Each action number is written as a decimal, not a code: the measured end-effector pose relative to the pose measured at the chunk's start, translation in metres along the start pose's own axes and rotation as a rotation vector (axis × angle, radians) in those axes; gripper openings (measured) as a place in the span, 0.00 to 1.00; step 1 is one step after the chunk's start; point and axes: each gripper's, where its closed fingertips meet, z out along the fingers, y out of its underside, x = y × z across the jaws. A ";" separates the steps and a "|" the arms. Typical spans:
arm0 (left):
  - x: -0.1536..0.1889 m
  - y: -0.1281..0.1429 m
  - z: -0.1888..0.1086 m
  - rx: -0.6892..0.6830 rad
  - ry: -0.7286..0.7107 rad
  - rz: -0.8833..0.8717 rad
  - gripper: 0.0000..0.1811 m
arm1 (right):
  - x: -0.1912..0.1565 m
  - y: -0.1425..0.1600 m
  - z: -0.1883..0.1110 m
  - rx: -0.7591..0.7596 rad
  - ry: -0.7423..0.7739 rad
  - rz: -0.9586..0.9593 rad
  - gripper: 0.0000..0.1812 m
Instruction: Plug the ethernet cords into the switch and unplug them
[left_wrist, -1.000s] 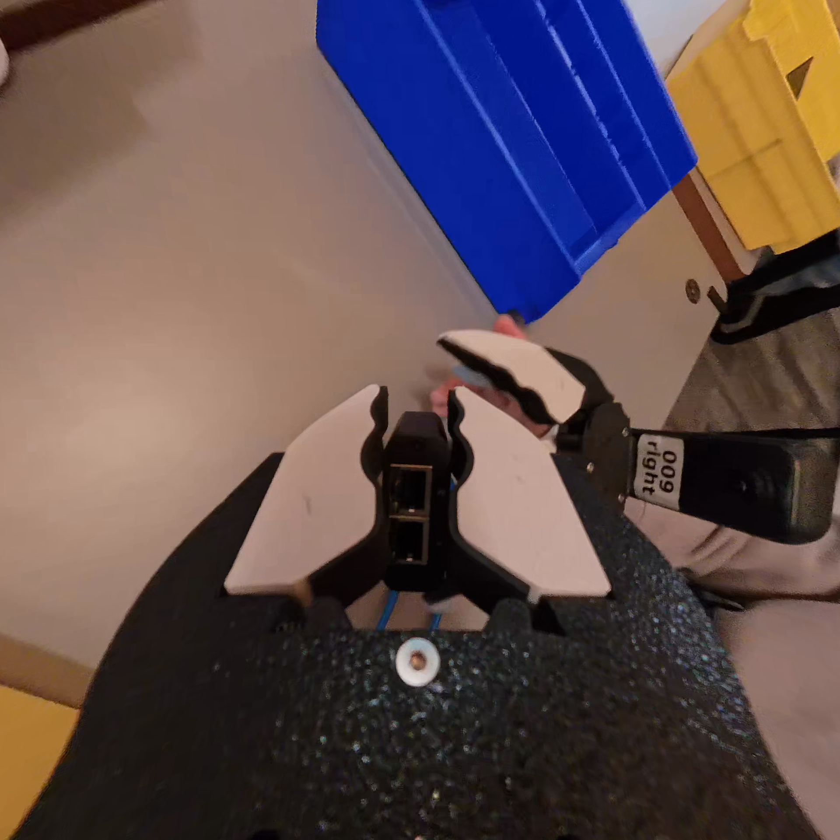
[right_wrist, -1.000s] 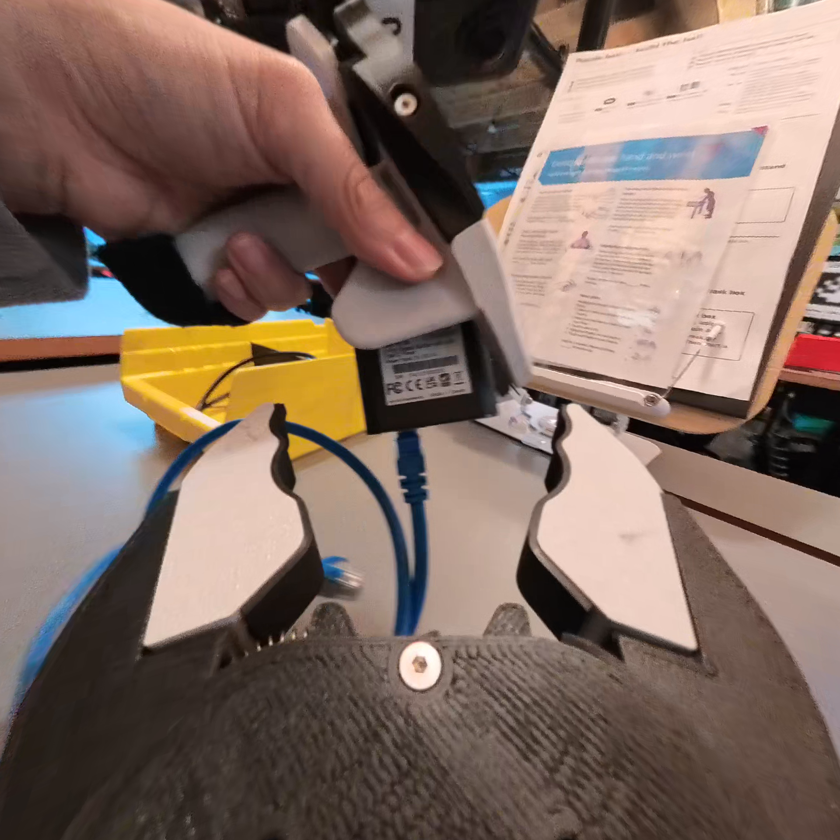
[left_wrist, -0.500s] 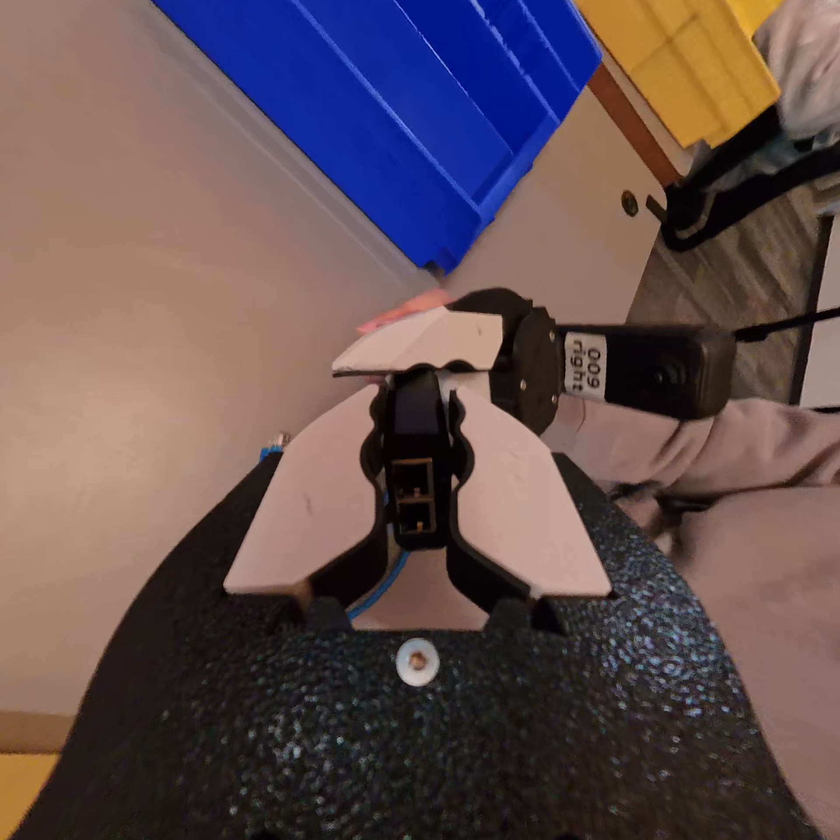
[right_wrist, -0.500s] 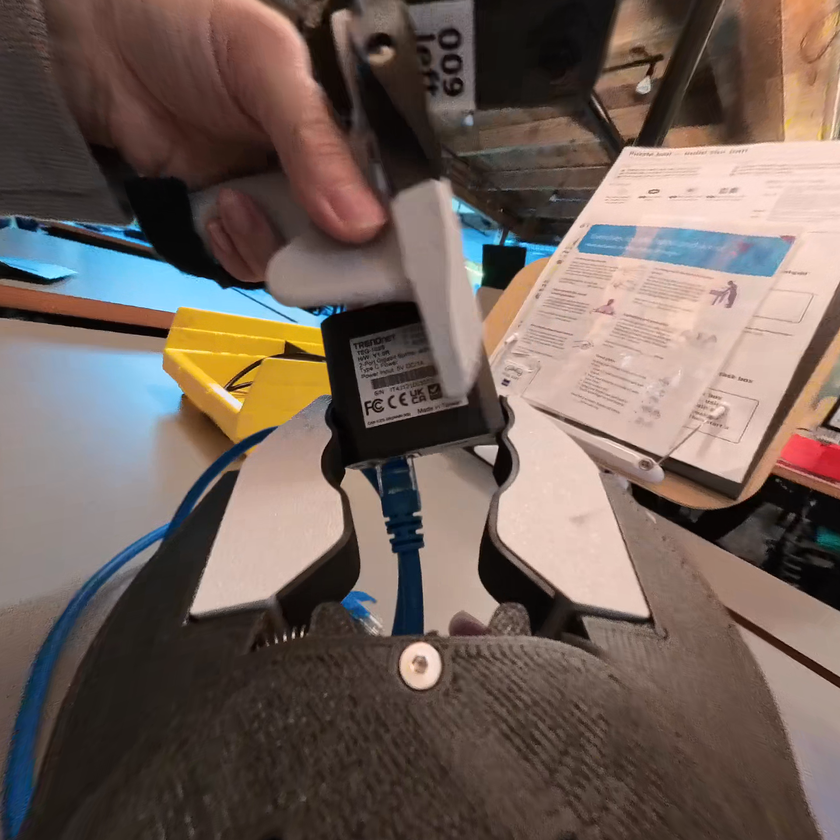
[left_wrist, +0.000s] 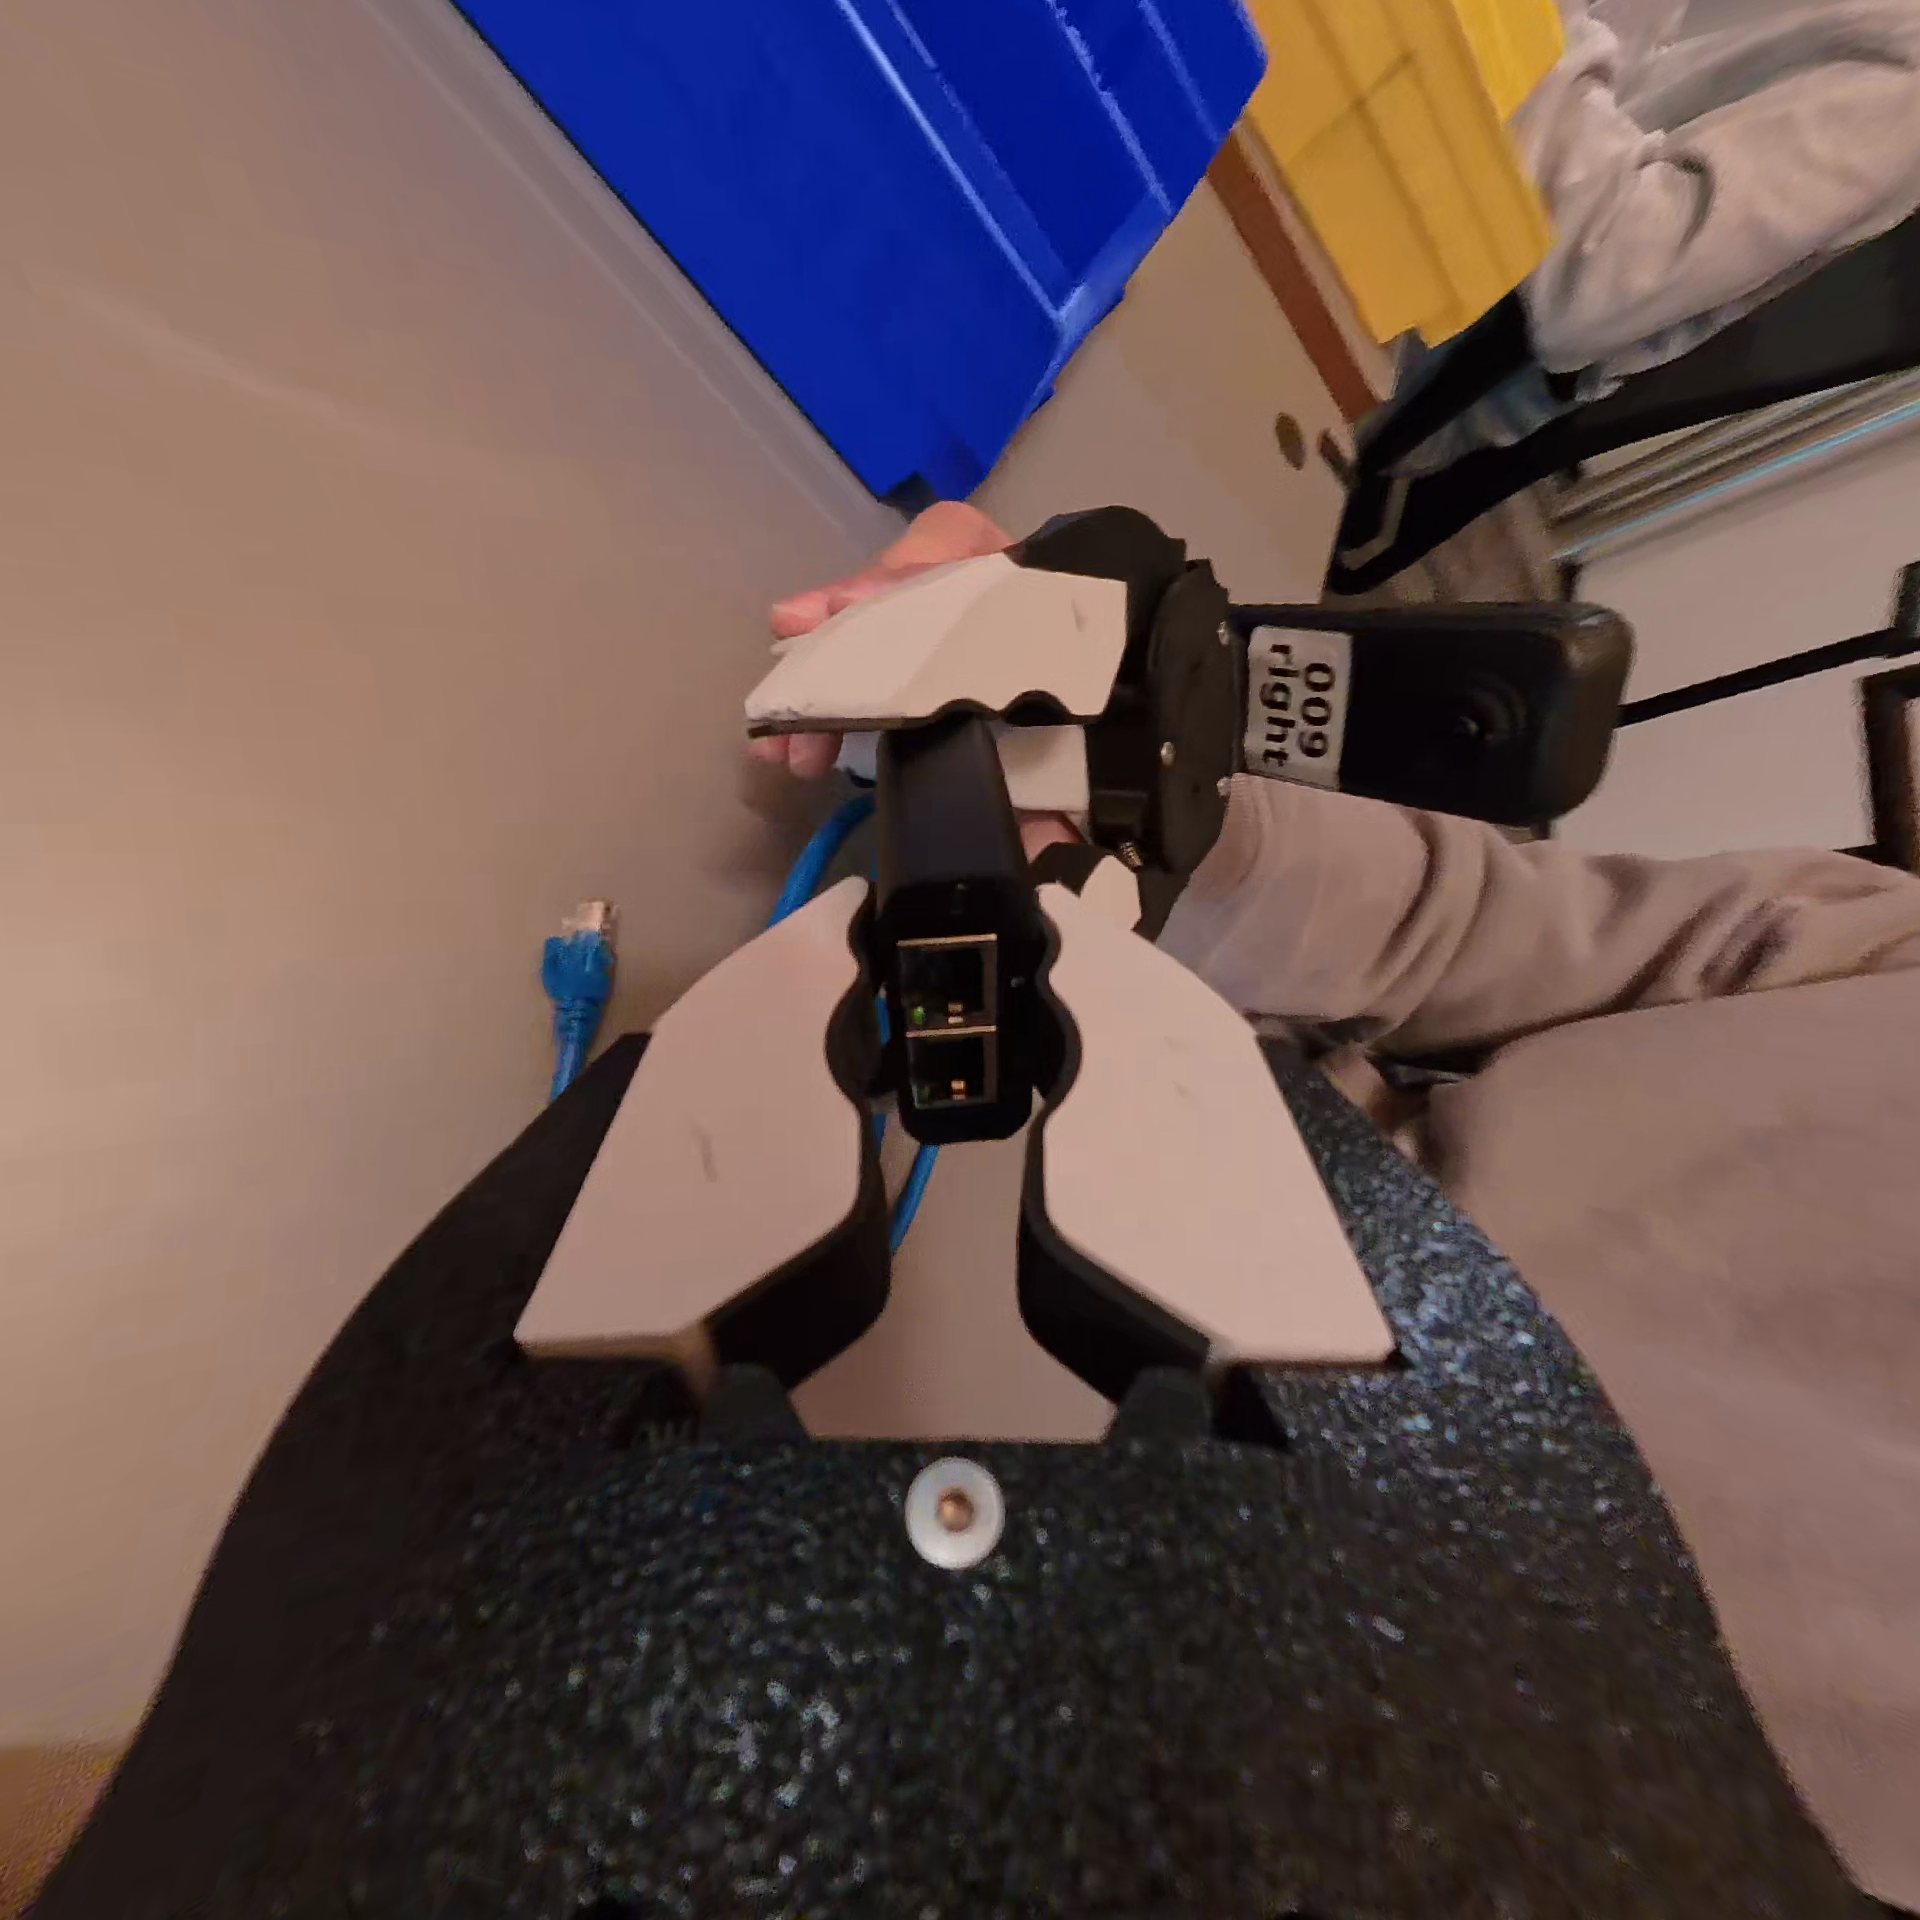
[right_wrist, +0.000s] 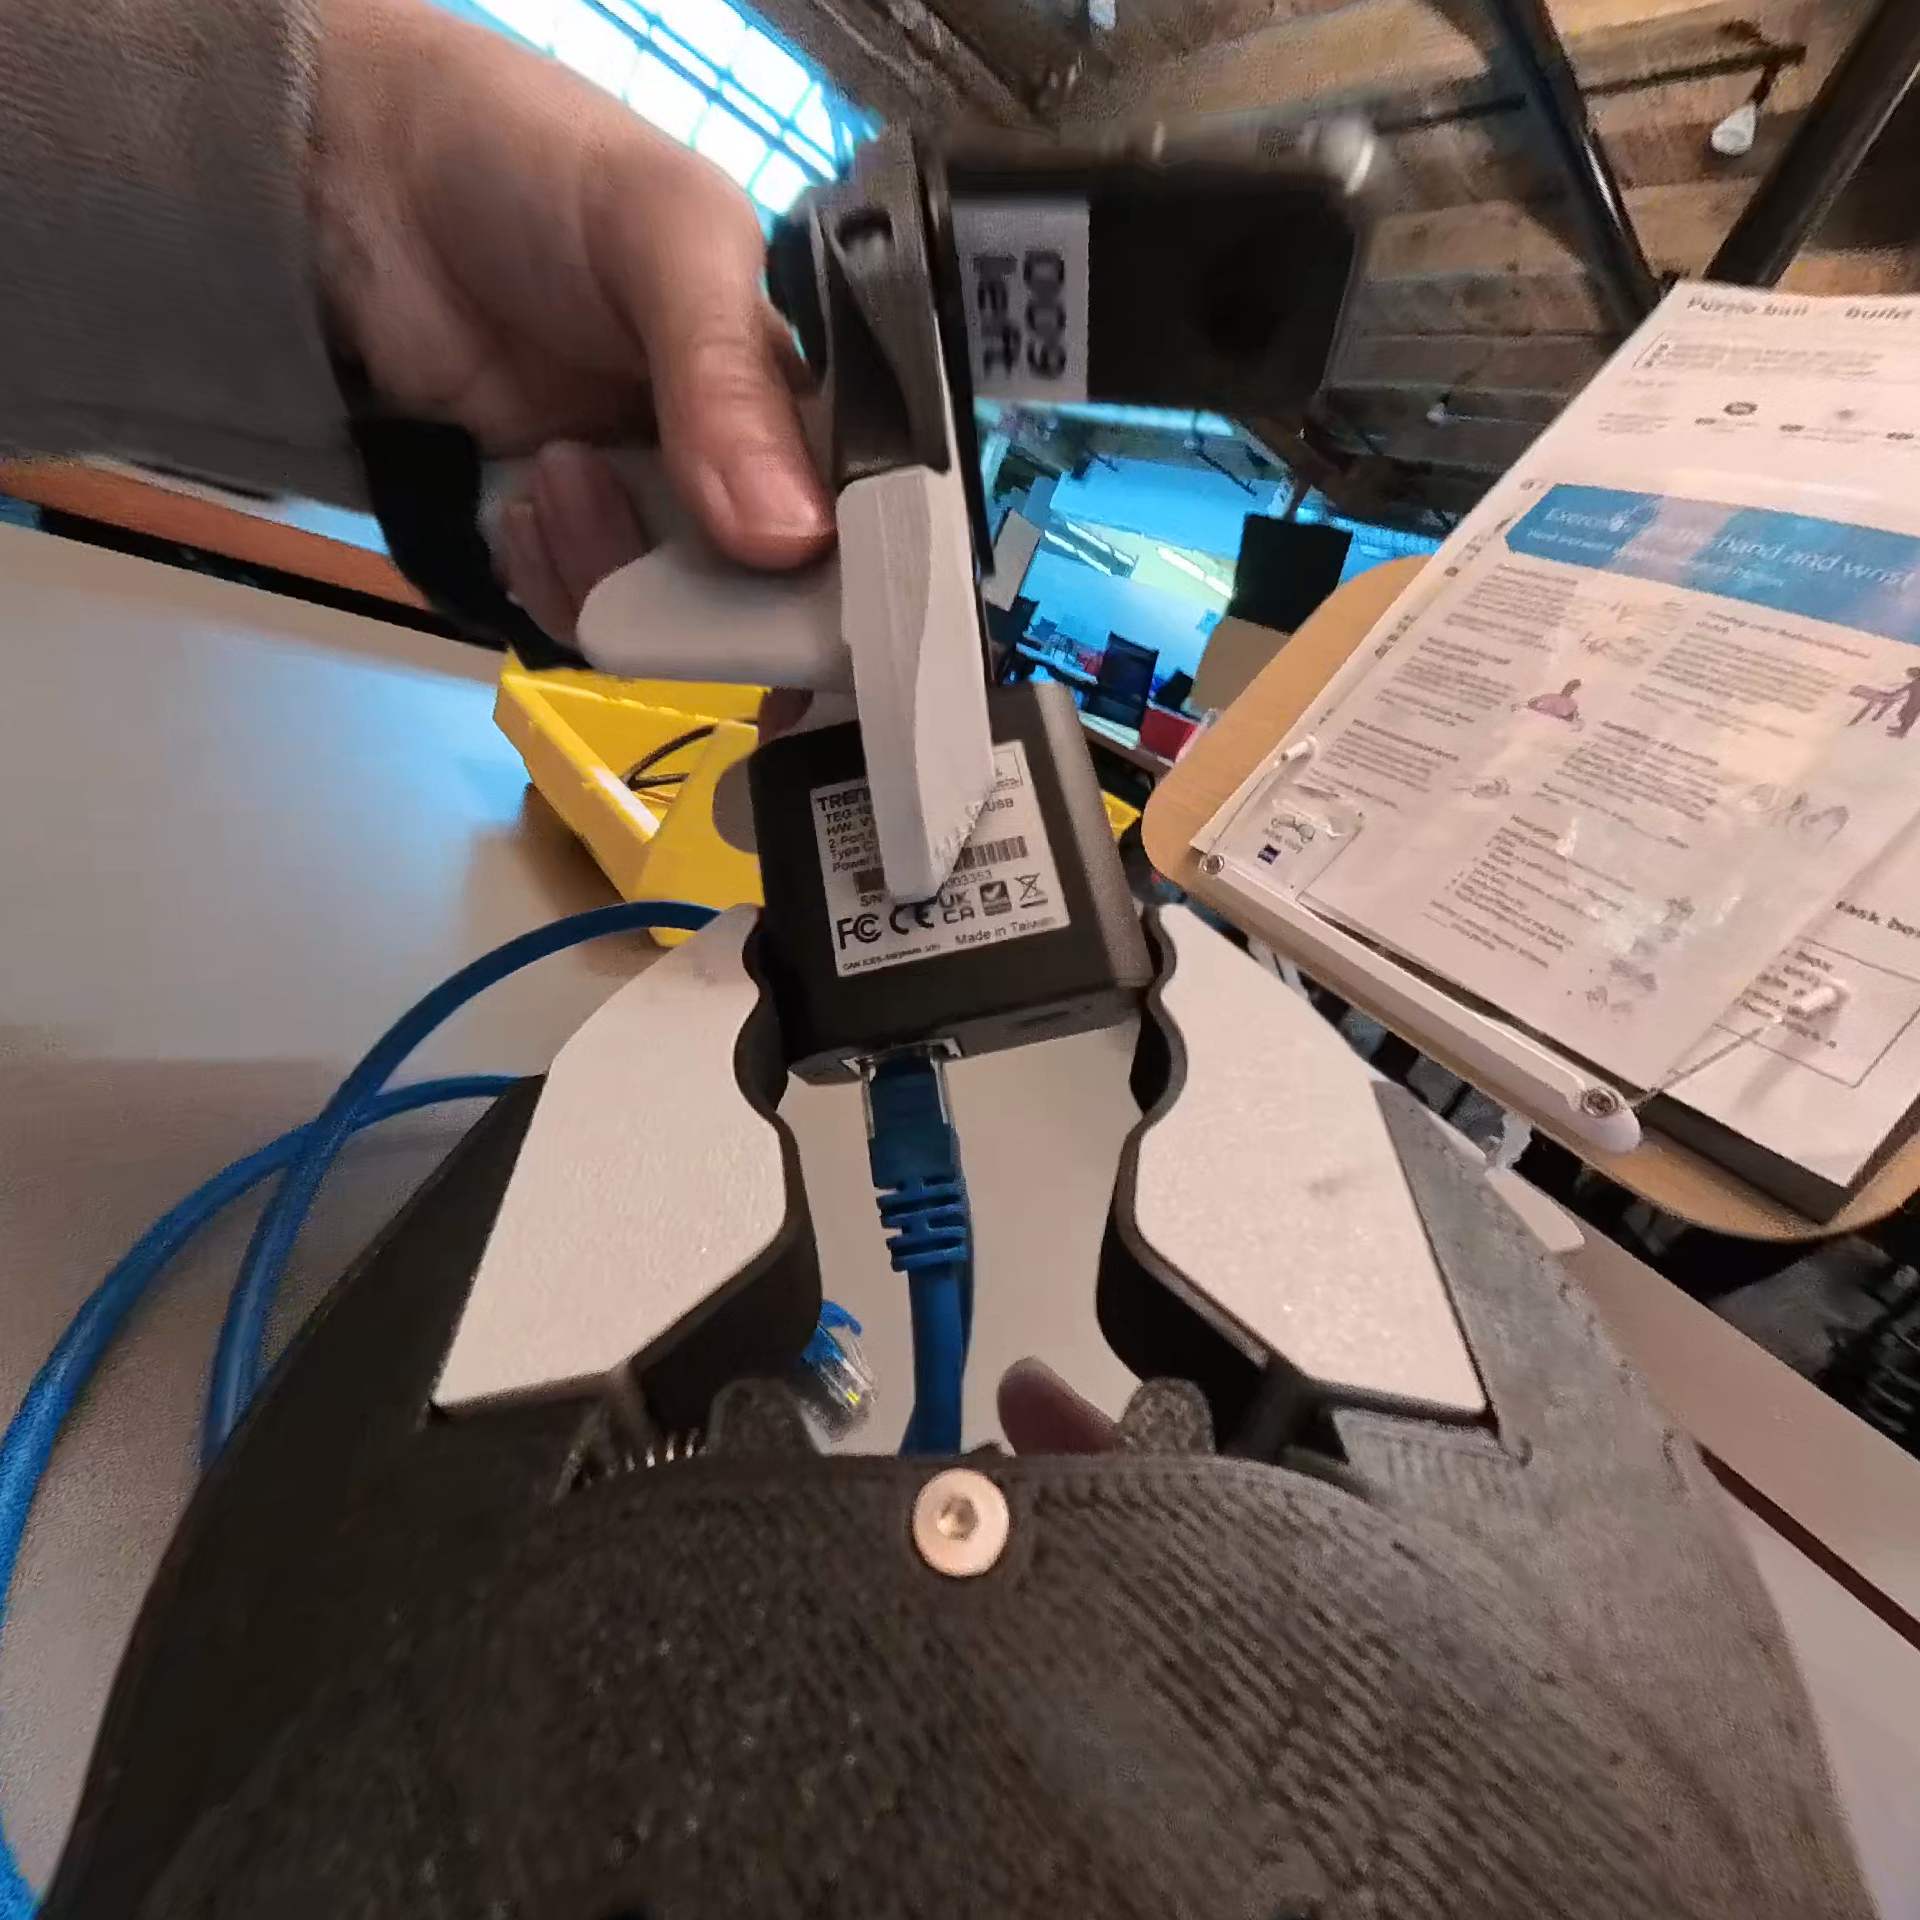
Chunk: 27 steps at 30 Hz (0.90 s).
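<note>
The left tool (left_wrist: 956, 1023) pinches the black switch (left_wrist: 951, 1029) at its two-port end, held above the bench (left_wrist: 312, 727); both ports there look empty. The right tool (right_wrist: 951, 1013) is pressed onto the switch's other end, where one blue cord (right_wrist: 920, 1174) sits plugged in. A second plug (left_wrist: 580, 961) lies loose on the bench just beside. Judging by this, one cord is seated or awaiting removal, and the loose one is unplugged.
</note>
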 end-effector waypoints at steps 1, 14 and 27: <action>0.000 0.001 0.000 0.008 0.046 -0.024 0.13 | -0.002 -0.002 -0.001 0.026 -0.018 0.003 0.36; 0.003 0.016 0.006 0.018 0.291 -0.227 0.13 | -0.024 -0.010 -0.003 0.133 -0.156 0.037 0.40; 0.003 0.014 0.003 0.028 0.288 -0.253 0.13 | -0.023 -0.006 -0.003 0.088 -0.183 0.078 0.40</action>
